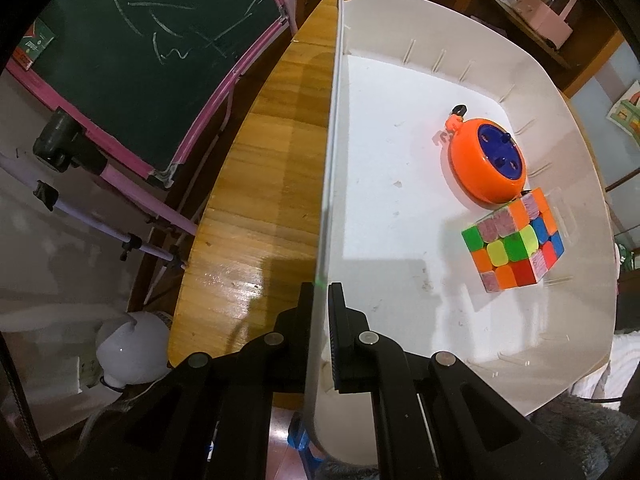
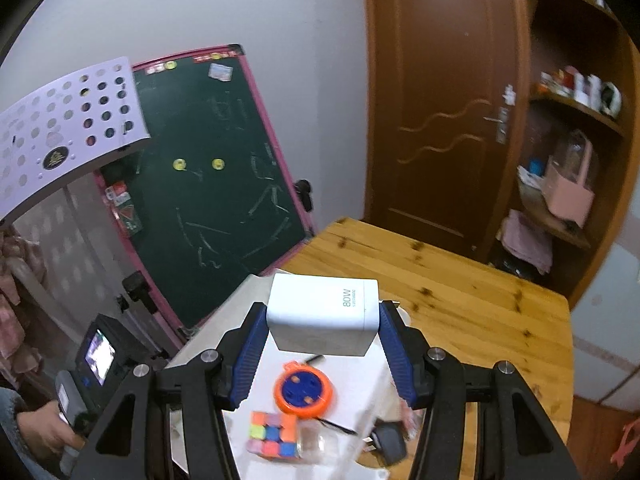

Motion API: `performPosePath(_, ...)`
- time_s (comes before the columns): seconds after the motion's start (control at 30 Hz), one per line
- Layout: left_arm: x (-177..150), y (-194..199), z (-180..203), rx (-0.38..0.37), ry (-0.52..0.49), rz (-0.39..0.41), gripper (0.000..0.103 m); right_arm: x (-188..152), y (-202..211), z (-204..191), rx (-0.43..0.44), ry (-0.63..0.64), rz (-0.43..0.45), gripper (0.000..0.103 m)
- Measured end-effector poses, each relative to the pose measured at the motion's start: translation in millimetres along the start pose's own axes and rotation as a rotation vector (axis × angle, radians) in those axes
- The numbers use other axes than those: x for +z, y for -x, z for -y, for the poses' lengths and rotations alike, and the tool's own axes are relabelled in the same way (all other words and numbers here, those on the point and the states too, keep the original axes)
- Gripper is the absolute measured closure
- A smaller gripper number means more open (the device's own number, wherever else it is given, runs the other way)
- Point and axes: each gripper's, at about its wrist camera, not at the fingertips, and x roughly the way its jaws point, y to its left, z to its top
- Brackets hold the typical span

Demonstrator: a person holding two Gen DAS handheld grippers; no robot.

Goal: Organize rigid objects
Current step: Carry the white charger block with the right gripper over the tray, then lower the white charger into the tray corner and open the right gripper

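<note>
Right wrist view shows the right gripper (image 2: pixel 322 322) clamped on a white charger (image 2: pixel 322 314), blue pads pressing both side faces, the block held above a white bin (image 2: pixel 256 292) on a wooden table (image 2: pixel 460 300). Down in the bin sit an orange reel (image 2: pixel 303 394) with a blue centre and a cube (image 2: pixel 273 434), touching each other. Just right of the bin, on the table, lies a dark plug (image 2: pixel 388 442). From the left wrist, the left gripper (image 1: pixel 319 320) is pinched nearly shut on the bin's near wall, steadying it, and the reel and cube crowd the right side while the left floor lies bare. To do this well, I'd say carry the charger level over that bare patch, lower it close to the floor, then release, so it neither tips nor knocks the reel. The charger looks boxy, smooth and glossy, with rounded edges and grey "80W" print on one face; smooth sides may slip, so keep the grip square.
</note>
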Motion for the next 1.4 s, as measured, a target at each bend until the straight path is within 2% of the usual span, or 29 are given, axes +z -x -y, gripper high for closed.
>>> performPosePath(0.3,0,1,-2,-0.019,-0.002,0.013,0.097,9,-57,-34,0.045,0.049,-0.101,0.047)
performPosePath(0.67,-1,1,-4,-0.030,-0.003,0.024,0.097,-17,-144,-48,0.011,0.055,-0.273,0.047)
performPosePath(1.17,-2,2,-1,-0.018,-0.010,0.027,0.097,-40,-191,-50,-0.011,0.034,-0.438,0.046)
performPosePath(1.3,-2,2,0,-0.012,-0.013,0.026,0.096,-39,-185,-50,-0.008,0.034,-0.401,0.043)
performPosePath(1.37,-2,3,0,-0.011,-0.012,0.025,0.096,-37,-181,-49,-0.001,0.029,-0.387,0.032)
performPosePath(1.4,-2,3,0,-0.011,-0.011,0.024,0.096,-36,-178,-48,0.000,0.026,-0.378,0.032)
